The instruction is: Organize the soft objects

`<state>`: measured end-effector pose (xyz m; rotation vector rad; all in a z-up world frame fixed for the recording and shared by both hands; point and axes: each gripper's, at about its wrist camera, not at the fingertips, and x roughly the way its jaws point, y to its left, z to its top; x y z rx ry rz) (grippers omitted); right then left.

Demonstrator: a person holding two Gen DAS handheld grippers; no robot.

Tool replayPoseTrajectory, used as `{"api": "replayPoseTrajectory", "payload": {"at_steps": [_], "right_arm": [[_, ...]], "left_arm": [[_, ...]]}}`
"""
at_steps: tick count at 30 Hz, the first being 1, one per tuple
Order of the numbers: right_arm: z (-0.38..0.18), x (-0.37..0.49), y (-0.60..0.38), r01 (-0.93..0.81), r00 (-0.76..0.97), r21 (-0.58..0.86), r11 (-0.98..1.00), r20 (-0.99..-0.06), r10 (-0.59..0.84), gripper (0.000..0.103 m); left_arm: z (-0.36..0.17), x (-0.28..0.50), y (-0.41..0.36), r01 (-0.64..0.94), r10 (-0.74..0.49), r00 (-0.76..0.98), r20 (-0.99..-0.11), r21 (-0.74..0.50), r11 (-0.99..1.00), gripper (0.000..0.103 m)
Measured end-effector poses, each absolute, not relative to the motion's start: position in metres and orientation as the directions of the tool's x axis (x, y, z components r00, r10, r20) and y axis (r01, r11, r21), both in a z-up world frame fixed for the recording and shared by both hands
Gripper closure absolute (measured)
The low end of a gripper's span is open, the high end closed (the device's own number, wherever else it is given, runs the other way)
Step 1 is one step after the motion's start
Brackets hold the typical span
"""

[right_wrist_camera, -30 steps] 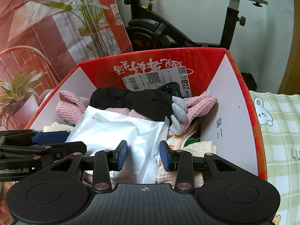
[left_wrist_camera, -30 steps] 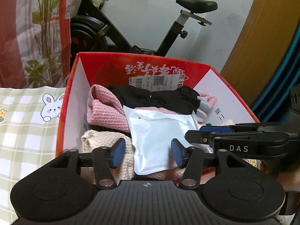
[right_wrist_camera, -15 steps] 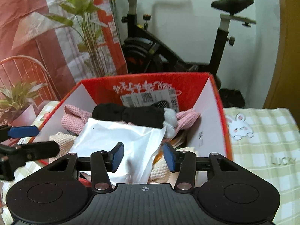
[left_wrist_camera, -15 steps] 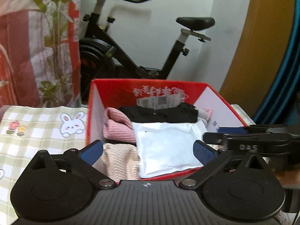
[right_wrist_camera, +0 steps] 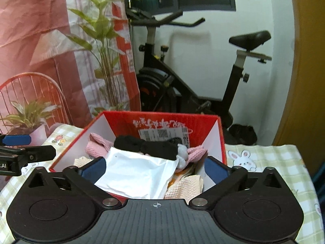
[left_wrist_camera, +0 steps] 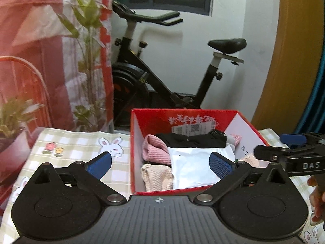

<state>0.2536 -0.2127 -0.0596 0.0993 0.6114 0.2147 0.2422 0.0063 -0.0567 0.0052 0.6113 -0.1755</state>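
White pouch (left_wrist_camera: 194, 165): laid flat on top of the pile inside the red box, toward its near side; touched by neither gripper.
Black garment (left_wrist_camera: 193, 140): placed behind the pouch, against the far wall of the box.
Pink knit cloth (left_wrist_camera: 155, 150): tucked at the box's left side, partly under the black garment.
Cream knit cloth (left_wrist_camera: 157, 175): seen in the near left corner of the box; a second cream piece (right_wrist_camera: 185, 187) is seen at the near right.
Red box (left_wrist_camera: 134, 152): stood on the table toward its far edge; white inside walls, a printed label on the far wall.
Left gripper (left_wrist_camera: 160, 163): jaws spread wide, nothing held; raised in front of the box.
Right gripper (right_wrist_camera: 154, 169): jaws opening, spread wide, pads clear of the pouch; nothing held.
Table (left_wrist_camera: 81, 152): covered by a green checked cloth with rabbit prints.
Exercise bike (left_wrist_camera: 162, 81): stood beyond the table's far edge, against a white wall.
Curtain (left_wrist_camera: 40, 50): red and white, hung at the far left.
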Motion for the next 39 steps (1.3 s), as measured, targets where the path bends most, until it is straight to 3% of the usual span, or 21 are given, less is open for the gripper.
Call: {"api": "replayPoseTrajectory", "payload": {"at_steps": [8,17,24,27,39], "right_arm": [[-0.036,0.226,-0.222,-0.137,0.829,0.196,0.971,-0.514,0.22,0.0],[0.005,0.179,-0.218,-0.095,0.871,0.154,0.983,-0.466,0.157,0.0],[0.045,0.122,-0.204,-0.082,0.922,0.075,0.994,-0.373,0.104,0.0],[0.063,0.098,-0.201,-0.103,0.93,0.084,0.991,-0.346,0.126,0.0],[0.098,0.032,-0.205,-0.111,0.951,0.134,0.985,-0.275,0.145,0.0]], "left_arm": [[-0.024,0.204,0.007,0.084,-0.031,0.864,-0.503,0.082,0.993,0.0],[0.019,0.159,0.014,0.106,-0.07,0.902,-0.426,0.061,0.993,0.0],[0.049,0.117,0.024,0.015,-0.003,0.929,-0.37,0.029,0.999,0.0],[0.061,0.099,0.022,-0.028,0.047,0.937,-0.345,0.062,0.998,0.0],[0.093,0.037,0.023,-0.01,0.017,0.952,-0.306,0.024,1.0,0.0]]}}
